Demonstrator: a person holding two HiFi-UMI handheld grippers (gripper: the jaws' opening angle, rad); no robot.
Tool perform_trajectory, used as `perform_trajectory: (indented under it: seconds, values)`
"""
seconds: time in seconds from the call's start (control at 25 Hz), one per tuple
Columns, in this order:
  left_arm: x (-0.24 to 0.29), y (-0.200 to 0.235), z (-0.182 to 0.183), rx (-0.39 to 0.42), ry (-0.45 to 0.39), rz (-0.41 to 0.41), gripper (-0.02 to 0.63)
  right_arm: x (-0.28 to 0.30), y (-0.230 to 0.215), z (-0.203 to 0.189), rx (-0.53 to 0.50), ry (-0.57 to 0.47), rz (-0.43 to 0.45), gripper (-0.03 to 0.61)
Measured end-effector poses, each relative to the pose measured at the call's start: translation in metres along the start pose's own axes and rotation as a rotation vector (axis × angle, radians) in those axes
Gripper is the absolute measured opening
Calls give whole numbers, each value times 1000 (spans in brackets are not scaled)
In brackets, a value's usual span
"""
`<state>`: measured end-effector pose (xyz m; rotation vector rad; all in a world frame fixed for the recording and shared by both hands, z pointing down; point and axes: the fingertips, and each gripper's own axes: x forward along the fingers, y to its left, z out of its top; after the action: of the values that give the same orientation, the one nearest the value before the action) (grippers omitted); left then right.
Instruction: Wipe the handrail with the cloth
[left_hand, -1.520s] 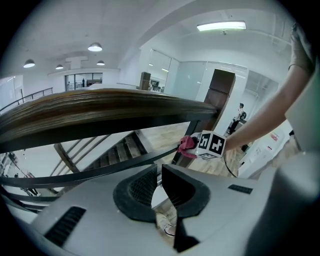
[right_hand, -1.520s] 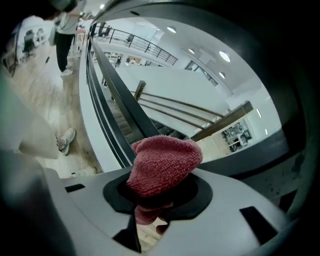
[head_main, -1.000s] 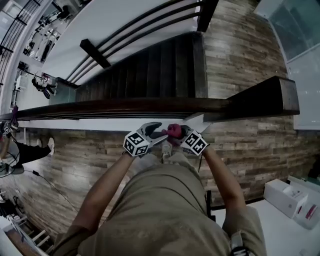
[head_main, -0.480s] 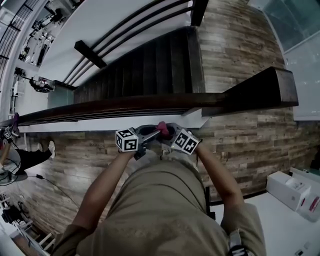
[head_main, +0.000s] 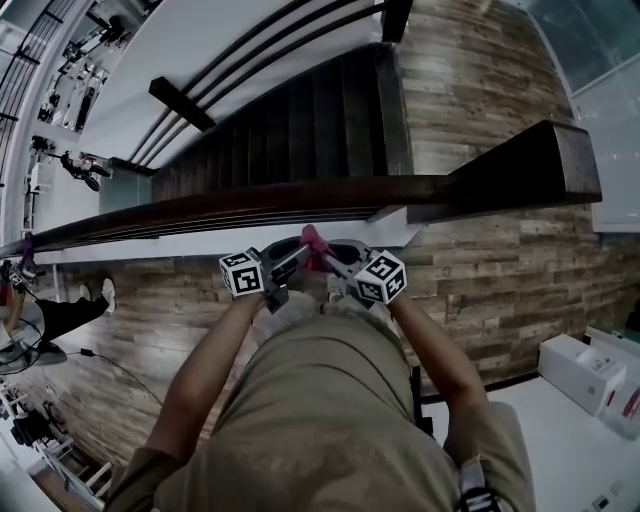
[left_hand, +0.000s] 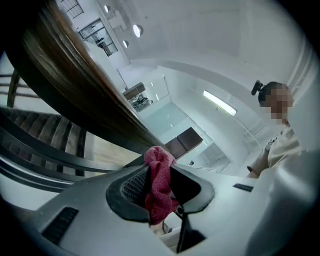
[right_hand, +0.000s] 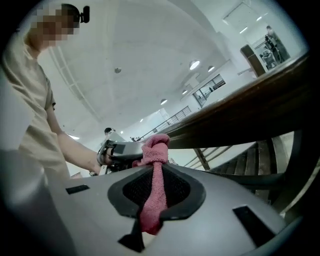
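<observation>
Inspector: Where is the red cloth (head_main: 312, 243) seen?
Observer: It is held up between the two claws, in front of the person's body and just beside the dark wooden handrail (head_main: 240, 208). Whether the rail is touched cannot be told.
Inspector: How is the left claw (left_hand: 161, 167) described?
Observer: Its jaws have just been closing, and a thick bunch of the cloth is grasped between them, with a tuft standing out past the tips.
Inspector: And the right claw (right_hand: 157, 169)?
Observer: Its jaws have also just been closing. They are clenched on a thin strip of the same cloth, and a bunched end is seen beyond the tips.
Inspector: What is seen past the rail?
Observer: A dark staircase (head_main: 300, 130) is shown, and a wood-plank floor (head_main: 480, 90) is laid beside it.
</observation>
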<state>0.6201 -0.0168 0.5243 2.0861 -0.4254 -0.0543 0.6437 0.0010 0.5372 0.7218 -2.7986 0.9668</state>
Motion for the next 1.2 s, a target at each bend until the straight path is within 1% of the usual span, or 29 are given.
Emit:
perform_trajectory:
  seconds: [0.08,0.16,0.24,0.32,0.36,0.44,0.52,0.6,0.68,0.72,0.76,0.84,0.92,1.04,1.2]
  values:
    - [6,10,-6,59,24,51,135,1,-10,-7,19,-2,-45,48]
    - [10,24,-12,100,48,121,176,0,-24,-17,39,-7,-94,45]
    - [12,39,-17,138,73,205,204,-4,-50,-33,62,-8,-178,44]
    - [9,53,-27,192,120,292,206,-13,-89,-58,104,11,-309,44]
    - [6,58,-32,222,151,329,206,-18,-111,-74,126,37,-381,44]
    - [-2,66,-41,275,206,394,205,-25,-152,-109,153,119,-509,44]
    - [-14,75,-44,306,237,465,204,-31,-187,-138,193,185,-608,44]
    - [-24,84,-39,309,235,534,204,-40,-220,-156,292,204,-719,43]
    - [-32,90,-33,300,216,579,204,-52,-246,-164,400,208,-844,43]
    - [-36,92,-31,299,210,592,204,-56,-255,-165,431,199,-893,43]
    - [-40,92,-30,299,209,601,204,-57,-262,-162,439,180,-926,43]
    - [-45,92,-30,298,208,609,204,-53,-273,-152,396,137,-957,43]
    - [-49,90,-31,287,202,611,204,-48,-283,-149,340,116,-971,43]
    - [-54,90,-32,284,201,614,204,-46,-301,-145,320,81,-992,43]
    - [-74,93,-32,287,209,639,204,-44,-299,-139,279,57,-987,41]
